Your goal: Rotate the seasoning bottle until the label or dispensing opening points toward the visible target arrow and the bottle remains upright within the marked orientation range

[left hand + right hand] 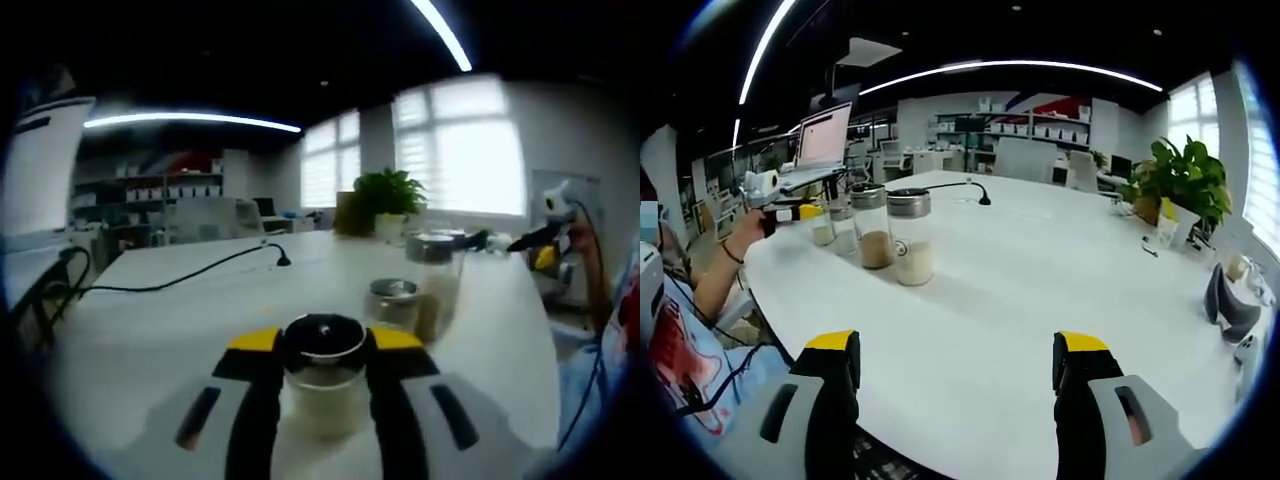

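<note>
My left gripper (322, 342) is shut on a small glass seasoning jar (322, 392) with a black lid and pale contents, which stands upright on the white table (150, 340). Its yellow-tipped jaws press both sides of the jar just under the lid. Behind it are a short silver-lidded bottle (392, 302) and a taller bottle (436, 280) of brown powder. In the right gripper view, a row of bottles stands at the table's left: a silver-lidded one (912, 238), a brown-filled one (872, 228) and smaller ones, with the left gripper (805, 213) at the far end. My right gripper (958, 350) is open over bare table.
A black cable (190, 272) runs across the table to a plug. A potted plant (1185, 172) stands at the far edge near the windows, and a laptop (825, 135) sits on a stand behind the bottles. A person's hand (740, 240) holds the left gripper.
</note>
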Motion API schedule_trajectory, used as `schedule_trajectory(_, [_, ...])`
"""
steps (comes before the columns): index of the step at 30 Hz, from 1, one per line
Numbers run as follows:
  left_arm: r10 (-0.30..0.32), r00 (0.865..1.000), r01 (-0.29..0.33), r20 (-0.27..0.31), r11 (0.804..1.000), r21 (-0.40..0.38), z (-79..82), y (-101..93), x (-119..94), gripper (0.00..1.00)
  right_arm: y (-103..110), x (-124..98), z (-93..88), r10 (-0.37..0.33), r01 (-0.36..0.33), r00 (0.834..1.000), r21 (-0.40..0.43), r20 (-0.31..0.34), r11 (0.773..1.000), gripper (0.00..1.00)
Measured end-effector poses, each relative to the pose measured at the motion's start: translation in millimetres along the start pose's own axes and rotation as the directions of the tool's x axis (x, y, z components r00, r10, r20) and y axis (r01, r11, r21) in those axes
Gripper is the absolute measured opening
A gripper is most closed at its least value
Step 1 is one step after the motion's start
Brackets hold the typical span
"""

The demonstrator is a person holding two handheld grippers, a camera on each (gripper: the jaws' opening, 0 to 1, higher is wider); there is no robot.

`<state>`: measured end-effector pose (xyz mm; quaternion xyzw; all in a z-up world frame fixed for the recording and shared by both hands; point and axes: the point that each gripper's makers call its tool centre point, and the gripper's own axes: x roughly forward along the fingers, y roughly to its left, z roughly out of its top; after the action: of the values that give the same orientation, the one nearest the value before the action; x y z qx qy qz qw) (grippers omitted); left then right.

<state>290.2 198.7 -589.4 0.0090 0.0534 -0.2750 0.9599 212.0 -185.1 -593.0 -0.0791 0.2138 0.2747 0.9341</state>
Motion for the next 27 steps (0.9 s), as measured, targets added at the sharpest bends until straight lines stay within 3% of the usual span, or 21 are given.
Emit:
schedule_trajectory(13, [0.163,0.986,-0.164,-0.035,0.986,-0.029,0.3,3.3,1.6,0.34,3.5,1.3,0.8,0.008,-0.008,1.0,-0.008,-0.002,1.0,0.81])
schedule_trajectory(18, [0.188,0.982,-0.189,-0.027,0.981,-0.034,0.3,3.2,3.1,0.34,3.5,1.6,0.2,0.006,-0.006,1.0,-0.006,-0.004,1.0,0.81])
schedule_trajectory(27, [0.286,0.958,-0.287,-0.023,0.957,-0.044,0.1,2.1,1.8,0.34,4.1,1.6,0.1,0.007,-0.007,1.0,-0.005,-0.004,1.0,0.81])
